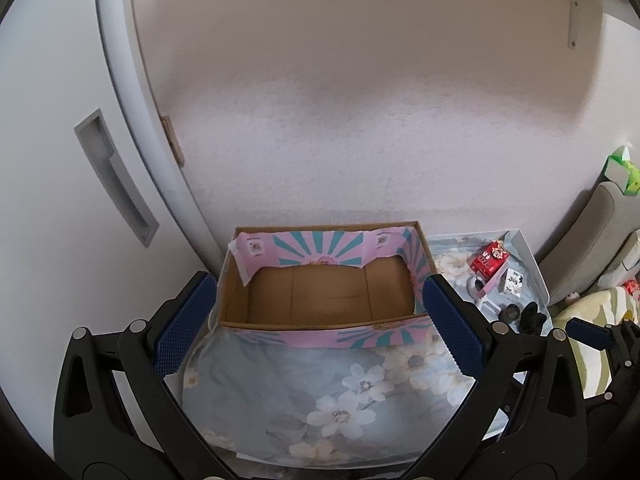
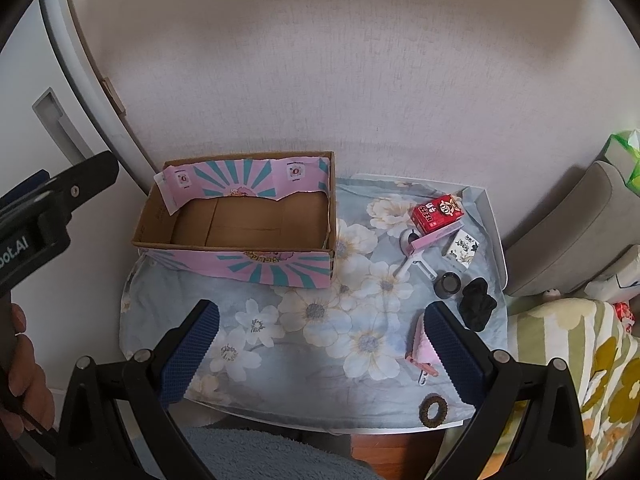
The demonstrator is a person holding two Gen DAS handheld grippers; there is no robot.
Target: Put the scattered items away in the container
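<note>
An empty cardboard box (image 1: 320, 300) with pink and teal printed walls stands on the flower-print cloth (image 2: 288, 320). My left gripper (image 1: 320, 280) hangs open in front of the box with nothing between its fingers. My right gripper (image 2: 322, 310) is open above the cloth, also with nothing between its fingers. To the right of the box (image 2: 240, 224) lie a red carton (image 2: 438, 214), a small white patterned box (image 2: 462, 249), a white gadget (image 2: 410, 254), a dark jar (image 2: 448, 283) and a black scrunchie (image 2: 478, 304). A pink item (image 2: 420, 350) lies partly behind my right finger. A brown hair tie (image 2: 433, 408) lies near the front edge.
The small table's white rim (image 2: 496, 220) shows at the right. A wall rises right behind it. At the left stands a white door with a recessed handle (image 1: 116, 184). A grey cushion (image 2: 576, 232), a green tissue pack (image 2: 628, 160) and a striped blanket (image 2: 568, 380) crowd the right side.
</note>
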